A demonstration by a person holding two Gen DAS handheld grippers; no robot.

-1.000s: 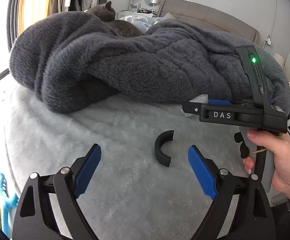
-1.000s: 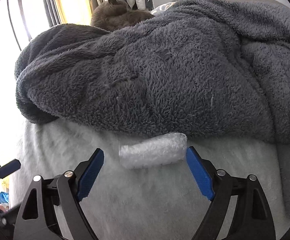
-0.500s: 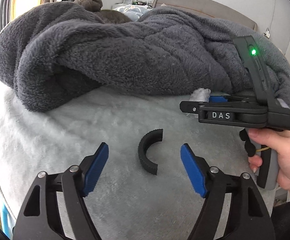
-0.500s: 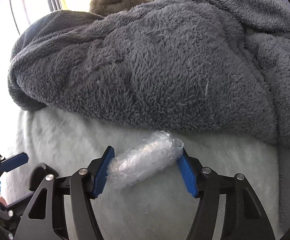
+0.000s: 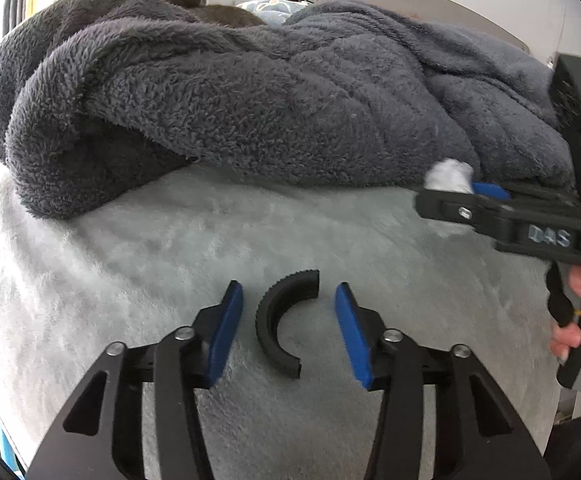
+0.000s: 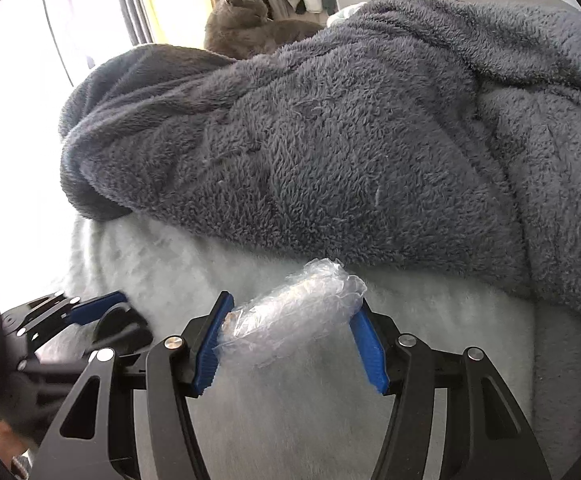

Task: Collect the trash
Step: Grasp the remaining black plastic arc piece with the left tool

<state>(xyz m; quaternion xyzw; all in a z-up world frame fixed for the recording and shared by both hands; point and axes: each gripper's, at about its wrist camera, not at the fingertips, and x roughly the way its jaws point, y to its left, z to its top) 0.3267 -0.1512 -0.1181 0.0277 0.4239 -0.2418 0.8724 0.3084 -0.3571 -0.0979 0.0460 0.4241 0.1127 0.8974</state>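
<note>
A black ribbed half-ring of plastic (image 5: 280, 322) lies on the pale fluffy bed cover (image 5: 130, 264), between the blue pads of my left gripper (image 5: 286, 326). The pads stand beside it with gaps on both sides. My right gripper (image 6: 296, 334) is shut on a roll of clear bubble wrap (image 6: 294, 312) and holds it tilted just above the cover. In the left wrist view the right gripper (image 5: 466, 196) sits at the right with the white wrap (image 5: 448, 174) at its tip. In the right wrist view the left gripper (image 6: 90, 312) shows at lower left.
A thick dark grey fleece blanket (image 5: 250, 100) is heaped across the bed behind both grippers. A grey cat (image 6: 246, 20) lies beyond it. Clothes hang at the back, a window is at the left.
My right gripper closed on the bubble wrap and lifted it. My left gripper moved in and narrowed around the black half-ring.
</note>
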